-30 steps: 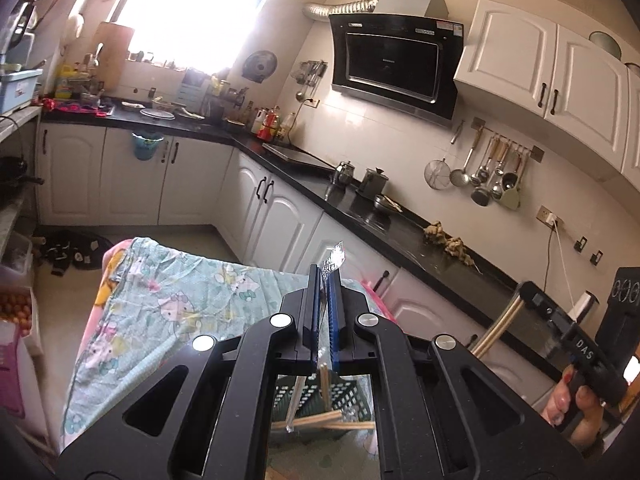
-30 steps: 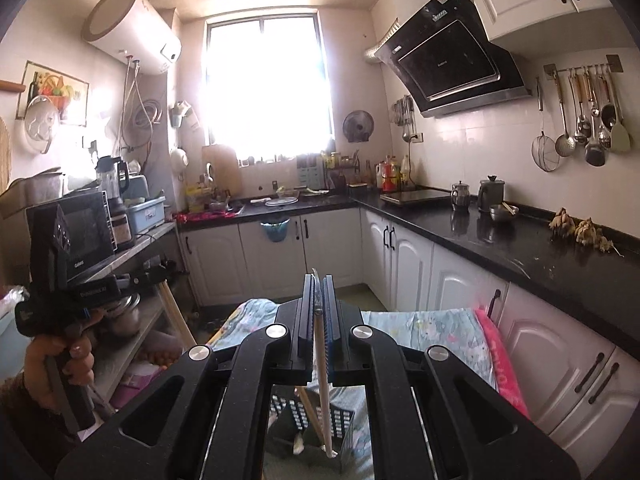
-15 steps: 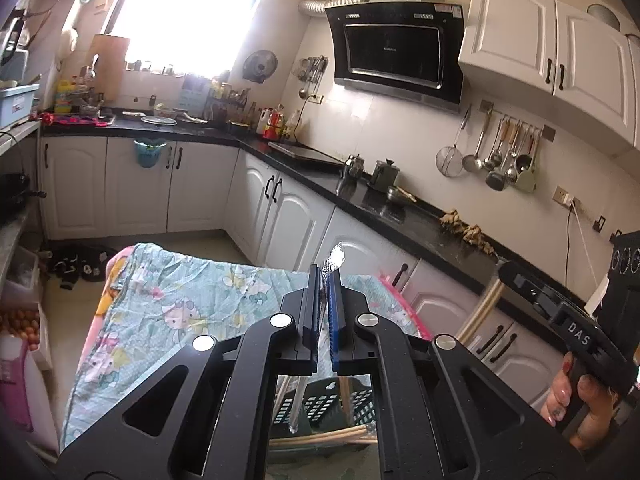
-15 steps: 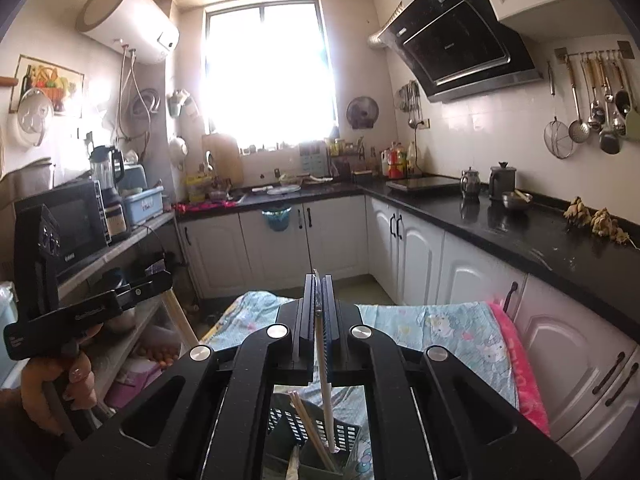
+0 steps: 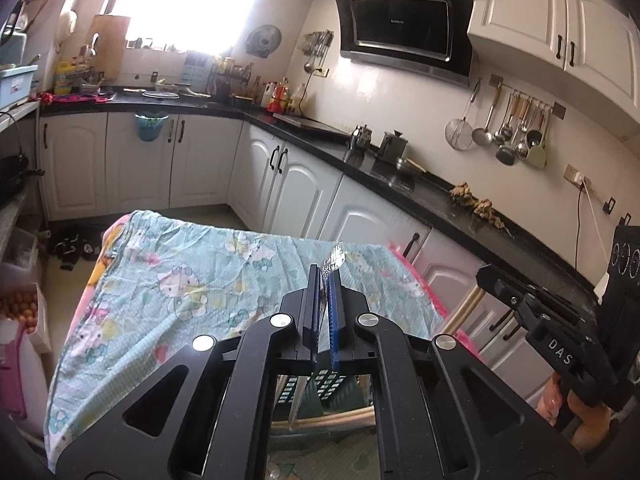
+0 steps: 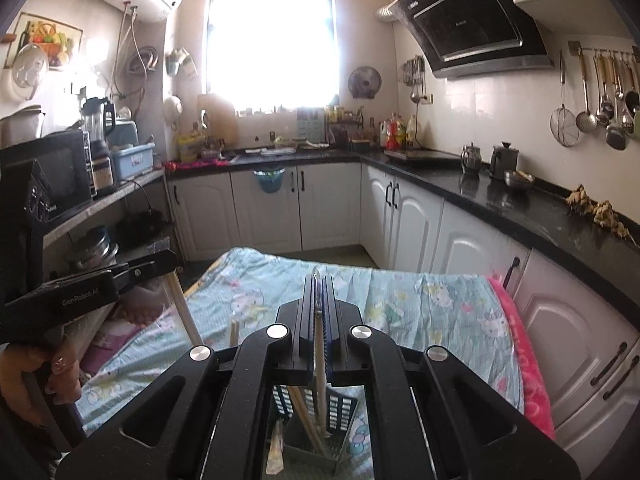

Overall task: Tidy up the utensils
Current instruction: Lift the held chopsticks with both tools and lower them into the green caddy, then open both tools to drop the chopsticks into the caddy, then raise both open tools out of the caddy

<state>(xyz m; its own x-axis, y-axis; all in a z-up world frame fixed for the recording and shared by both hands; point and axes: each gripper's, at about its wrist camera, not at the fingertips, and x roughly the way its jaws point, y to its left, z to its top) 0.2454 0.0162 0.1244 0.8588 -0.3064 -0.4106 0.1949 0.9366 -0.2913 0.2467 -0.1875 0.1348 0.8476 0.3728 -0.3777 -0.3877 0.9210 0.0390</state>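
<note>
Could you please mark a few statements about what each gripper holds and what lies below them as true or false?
1. The left gripper is shut on a foil-wrapped utensil. True.
2. The right gripper is open and empty. False: it is shut on a pale chopstick.
3. A slotted utensil holder stands below the right gripper. True.
4. The tablecloth is plain white. False: it is light blue with cartoon prints.

Two handheld grippers: the left gripper [image 5: 325, 280] and the right gripper [image 6: 319, 286]. One dark slotted utensil basket [image 6: 340, 408] on one patterned cloth [image 5: 192, 276]. Two kettles [image 6: 503, 159] on the far right counter. One range hood [image 6: 472, 24]. One microwave [image 6: 48, 176], left.
</note>
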